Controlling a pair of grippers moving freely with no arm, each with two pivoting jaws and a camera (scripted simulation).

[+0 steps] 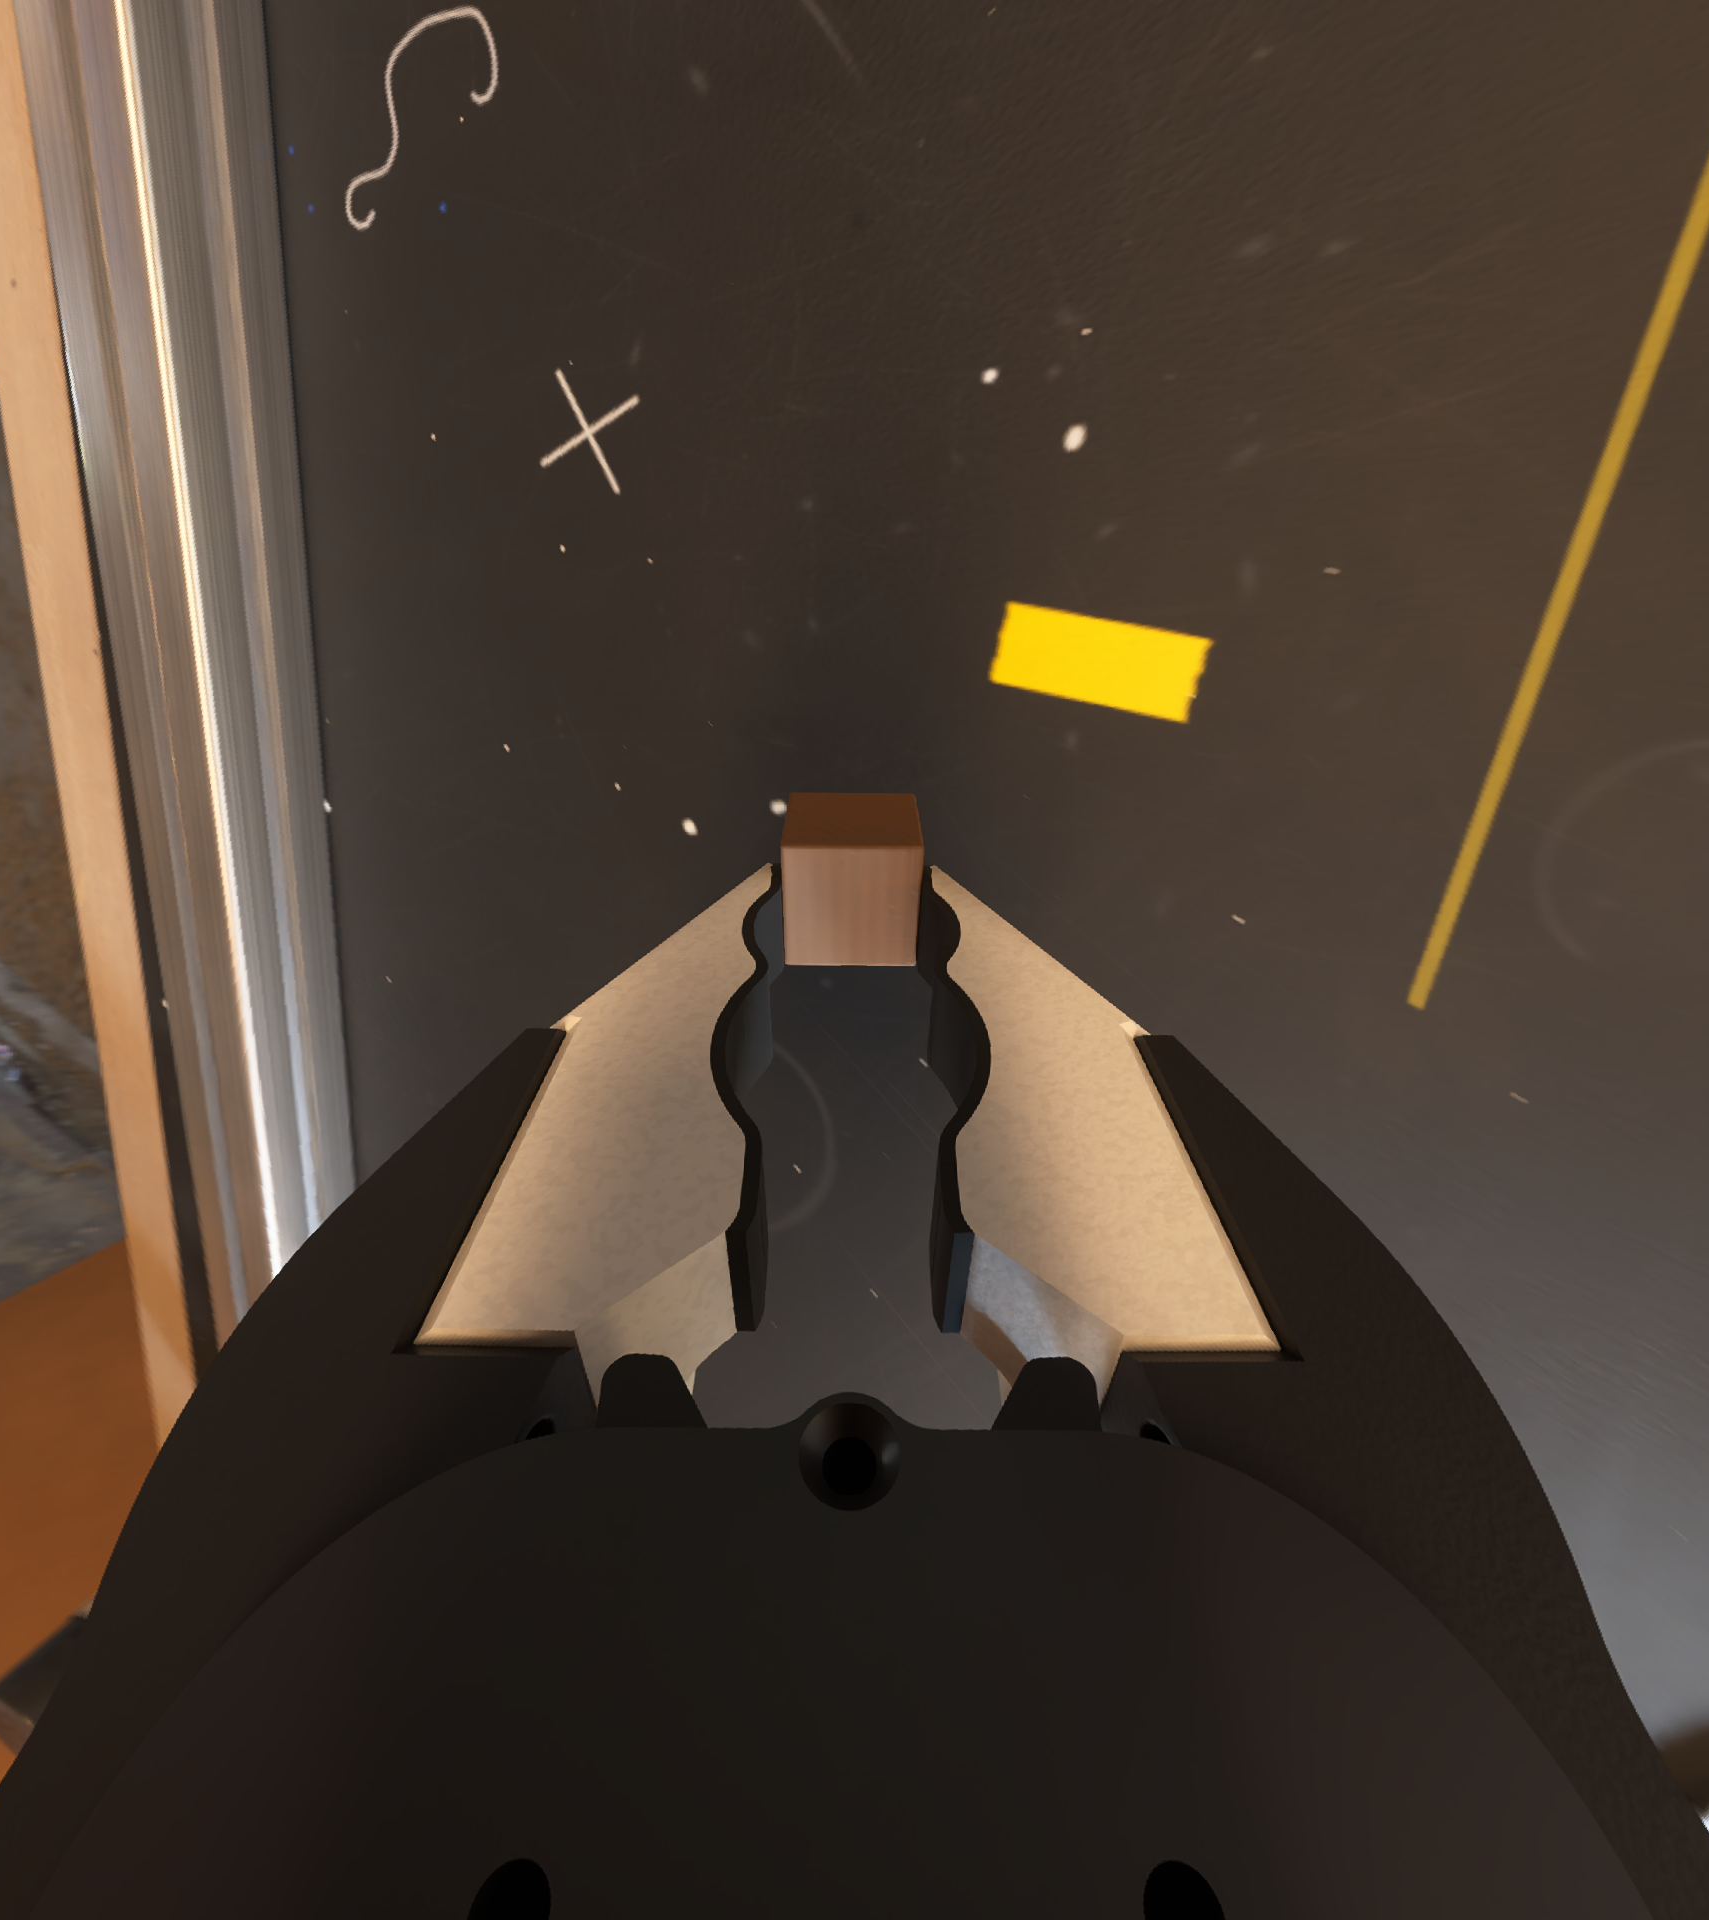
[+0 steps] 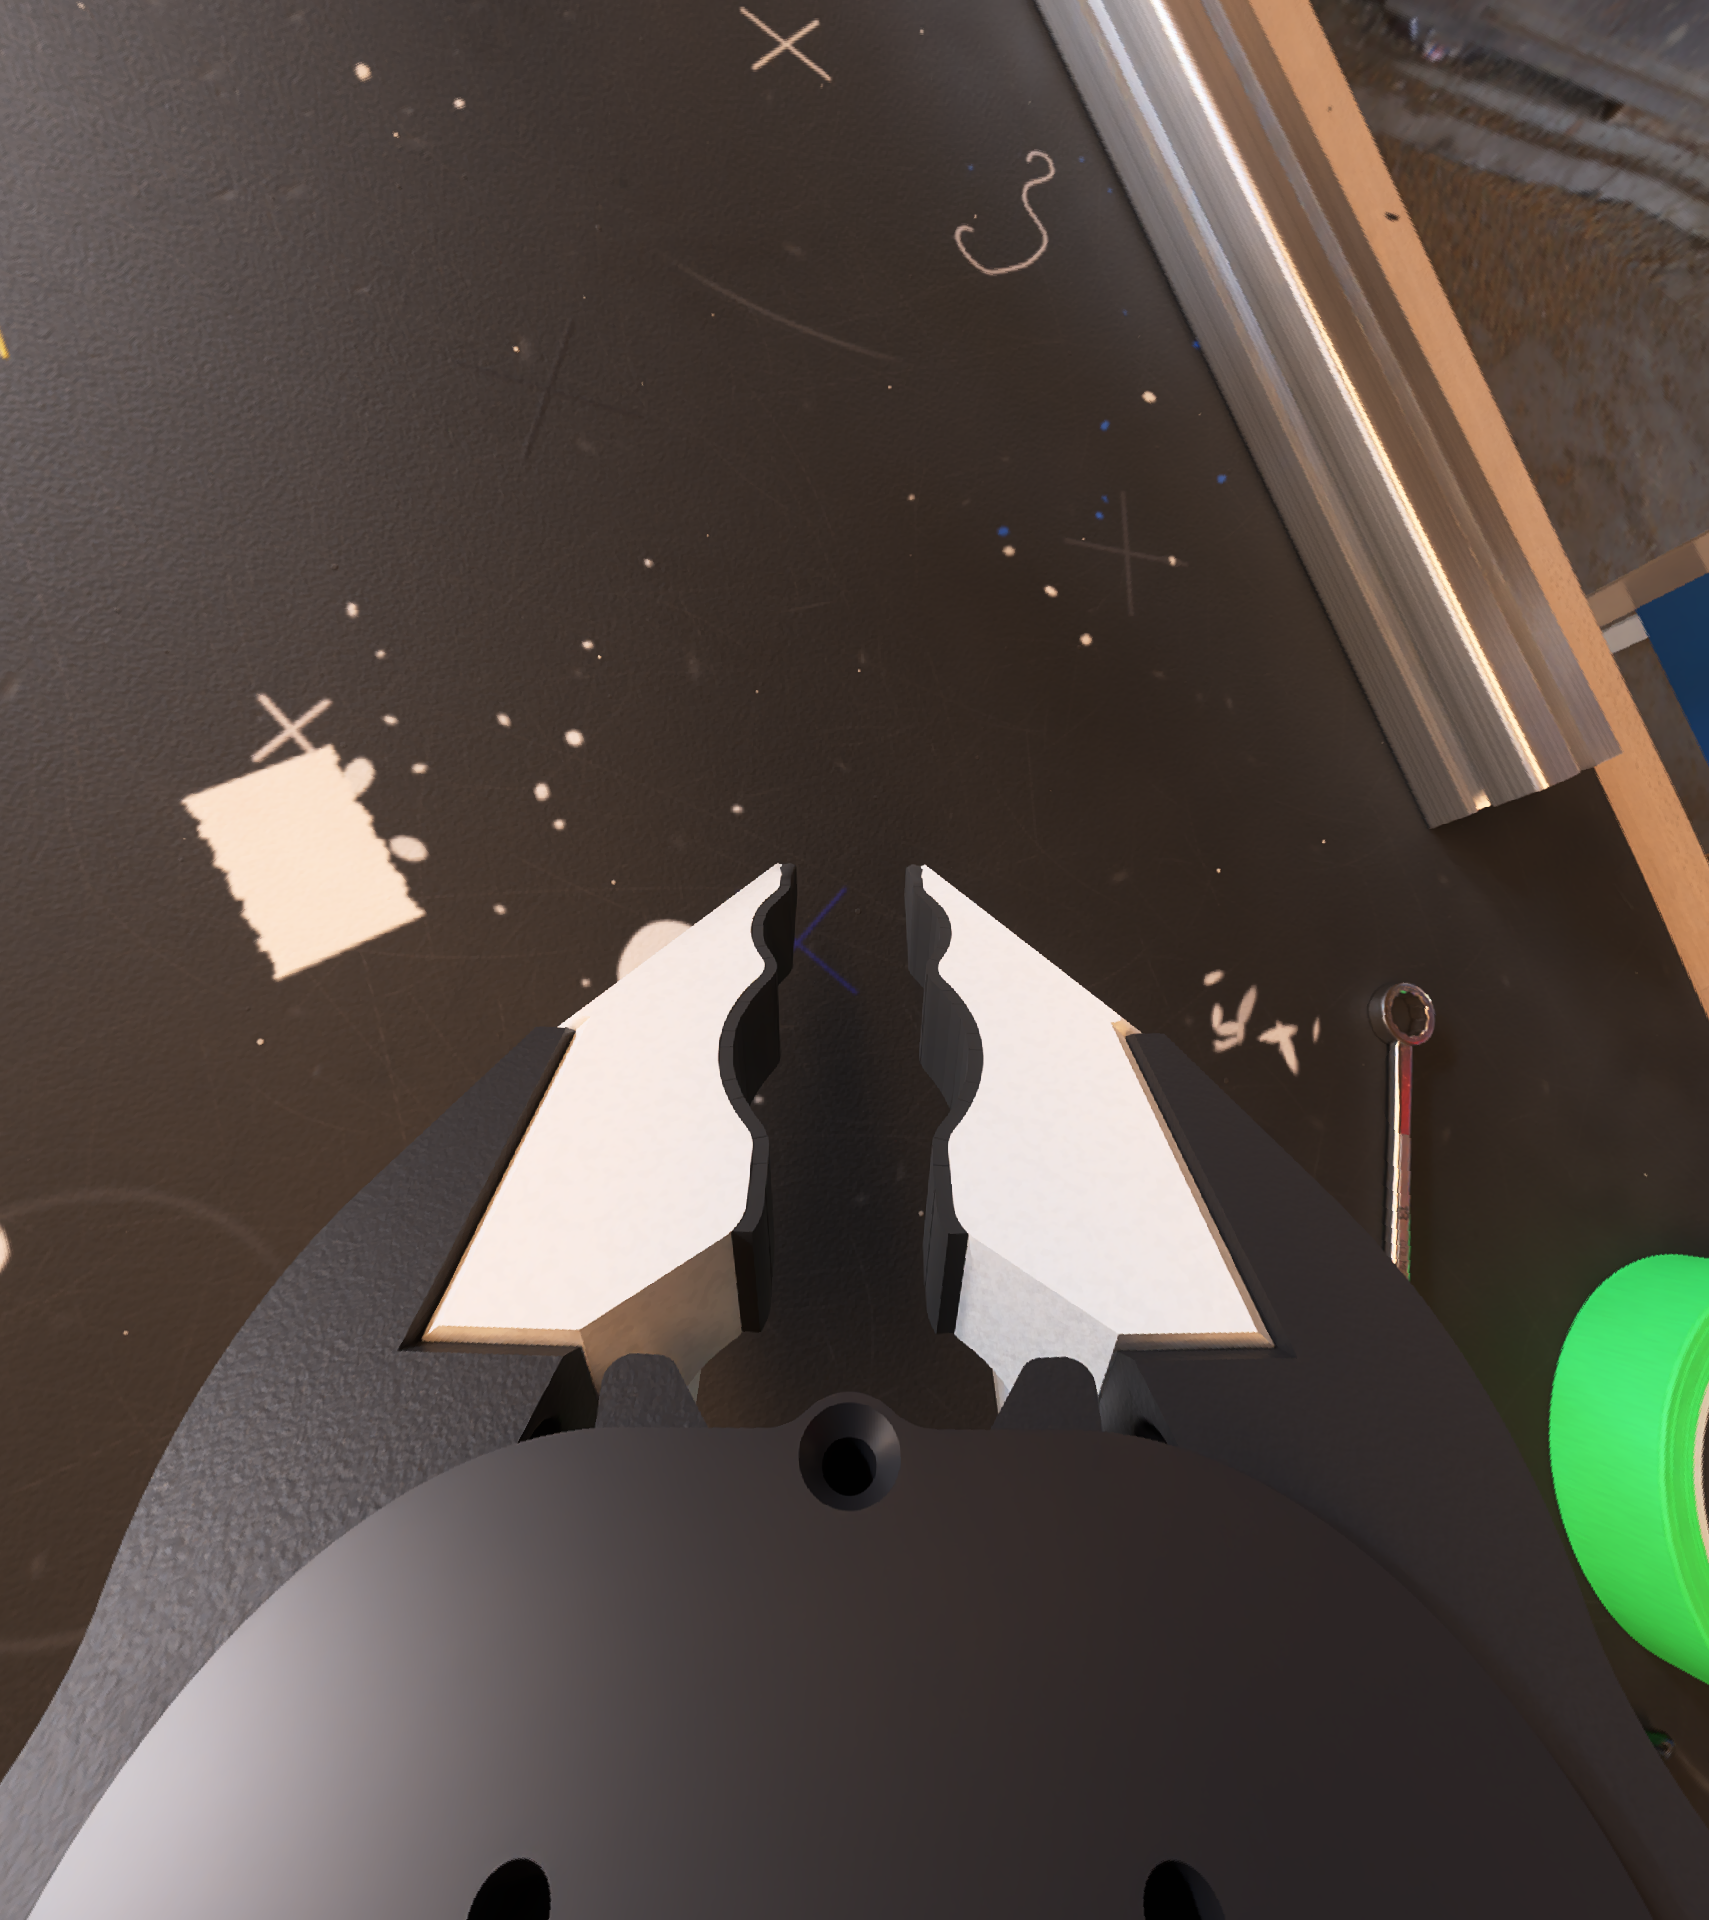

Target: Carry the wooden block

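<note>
A small wooden block [image 1: 850,904], light on its near face and darker brown on top, sits between the fingertips of my left gripper [image 1: 850,883]. The left gripper is shut on it, with both tips against its sides, over the dark table [image 1: 1245,312]. I cannot tell whether the block rests on the table or hangs just above it. My right gripper [image 2: 850,883] is empty, its jaws a narrow gap apart above the dark table [image 2: 517,468]. The block does not show in the right wrist view.
A yellow tape strip [image 1: 1099,660] and a thin yellow line [image 1: 1598,499] lie beyond the block. An aluminium rail [image 1: 195,623] and a wooden edge [image 1: 29,623] bound the table on the left. In the right wrist view are a green tape roll [image 2: 1660,1496], a small wrench [image 2: 1401,1132] and the rail [image 2: 1349,416].
</note>
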